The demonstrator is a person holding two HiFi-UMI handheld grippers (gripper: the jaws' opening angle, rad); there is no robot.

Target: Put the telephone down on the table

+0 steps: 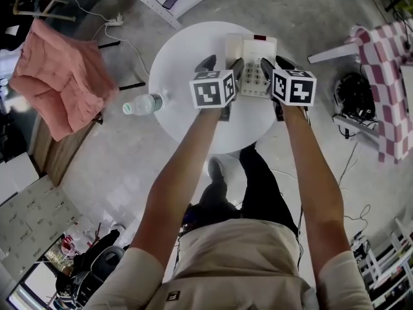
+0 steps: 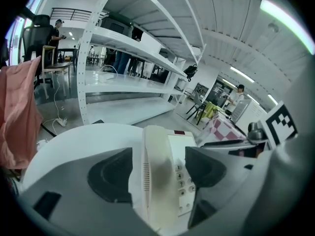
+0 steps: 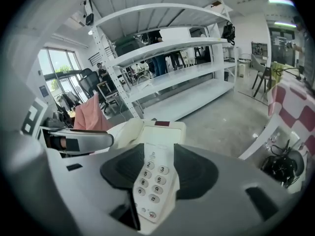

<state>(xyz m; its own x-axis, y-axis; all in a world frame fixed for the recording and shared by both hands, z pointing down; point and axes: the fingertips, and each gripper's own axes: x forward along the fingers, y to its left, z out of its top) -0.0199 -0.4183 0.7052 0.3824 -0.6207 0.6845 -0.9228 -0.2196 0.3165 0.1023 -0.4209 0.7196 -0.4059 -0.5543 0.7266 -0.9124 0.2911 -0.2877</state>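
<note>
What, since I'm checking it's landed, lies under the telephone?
The round white table shows beneath the telephone; the actual contact is covered by the telephone's own body.

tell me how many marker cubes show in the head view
2: the left cube sits left of the telephone, the right cube right of it. None seems hidden.

telephone (image 1: 253, 49): sides partly hidden, head view | handset (image 2: 156, 156): blurred | red label (image 3: 162, 123): unreadable

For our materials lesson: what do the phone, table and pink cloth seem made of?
Phone: probably cream plastic, matte; smooth moulded shell and keys.
Table: smooth white top; laminate or plastic, unclear.
Cloth: soft fabric; it drapes in folds.
</note>
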